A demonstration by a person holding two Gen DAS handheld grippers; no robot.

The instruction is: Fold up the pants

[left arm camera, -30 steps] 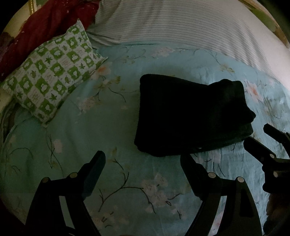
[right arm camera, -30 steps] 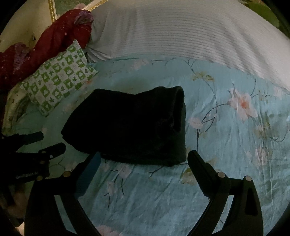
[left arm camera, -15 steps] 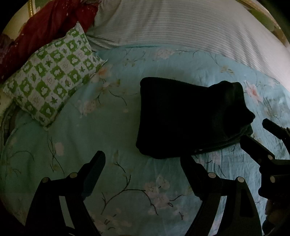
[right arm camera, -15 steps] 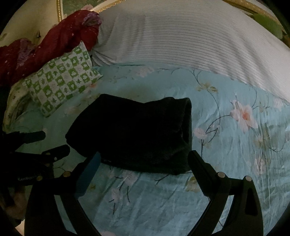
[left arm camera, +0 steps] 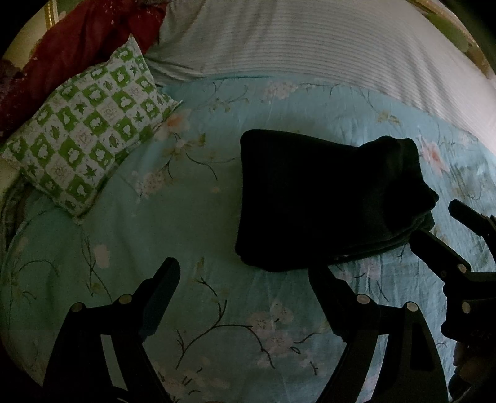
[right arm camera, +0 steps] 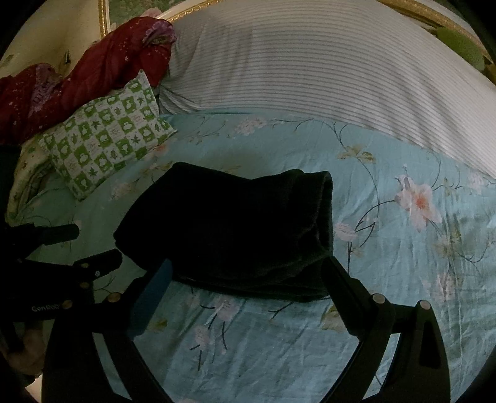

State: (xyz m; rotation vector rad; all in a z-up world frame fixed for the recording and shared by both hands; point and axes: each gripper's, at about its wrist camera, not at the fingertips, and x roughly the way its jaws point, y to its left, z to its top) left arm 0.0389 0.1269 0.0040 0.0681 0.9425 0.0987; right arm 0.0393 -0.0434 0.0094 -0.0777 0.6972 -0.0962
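The black pants (left arm camera: 325, 198) lie folded into a thick rectangle on the light blue floral bedsheet (left arm camera: 155, 248); they also show in the right wrist view (right arm camera: 235, 229). My left gripper (left arm camera: 245, 279) is open and empty, hovering just in front of the bundle's near left corner. My right gripper (right arm camera: 248, 272) is open and empty, its fingertips at the bundle's near edge. The right gripper also shows at the right of the left wrist view (left arm camera: 440, 226), and the left gripper at the left of the right wrist view (right arm camera: 90, 245).
A green and white checked pillow (left arm camera: 90, 139) lies at the left. A large striped pillow (left arm camera: 310, 40) spans the back. A dark red cloth (right arm camera: 77, 83) is bunched at the back left by a gold-framed headboard (right arm camera: 104, 18).
Both grippers have drawn back a little from the folded pants, which stay still and sit lower in both views. Both grippers stay open.
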